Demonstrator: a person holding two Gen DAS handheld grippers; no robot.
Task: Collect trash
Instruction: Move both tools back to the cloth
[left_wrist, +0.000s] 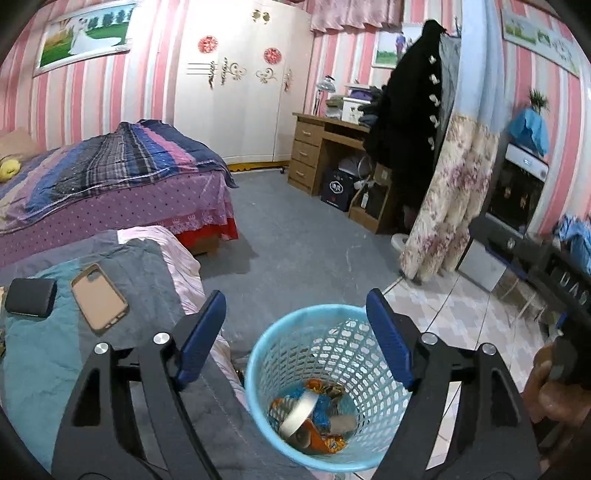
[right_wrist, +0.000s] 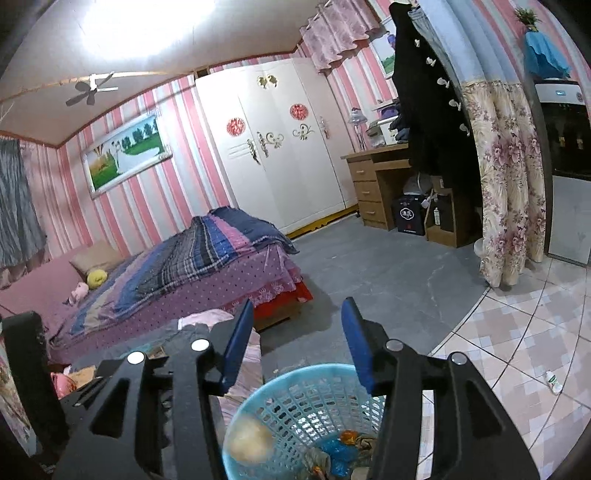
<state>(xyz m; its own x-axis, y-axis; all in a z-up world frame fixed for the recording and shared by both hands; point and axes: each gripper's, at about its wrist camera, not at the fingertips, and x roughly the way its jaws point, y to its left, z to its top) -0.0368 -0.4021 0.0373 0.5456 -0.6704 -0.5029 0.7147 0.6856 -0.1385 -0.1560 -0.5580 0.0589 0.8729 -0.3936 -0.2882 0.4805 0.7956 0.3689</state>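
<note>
Floor (left_wrist: 303, 236): grey mat in mid-frame, pale patterned tiles at lower right. Blue mesh basket (left_wrist: 328, 391) stands on it, bottom centre, at the mat/tile boundary. Small white bottle (right_wrist: 553, 382) lies on tiles, right edge of right wrist view. Blanket-covered surface (left_wrist: 155, 288), lower left: phone case (left_wrist: 99, 298) and black pouch (left_wrist: 31, 297) lie just beside each other.

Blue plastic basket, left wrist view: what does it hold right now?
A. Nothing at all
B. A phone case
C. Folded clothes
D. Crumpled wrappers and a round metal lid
D. Inside the blue plastic basket, orange and blue wrappers lie at the bottom with a round metal lid on them; the phone case lies outside on the bedding.
</note>
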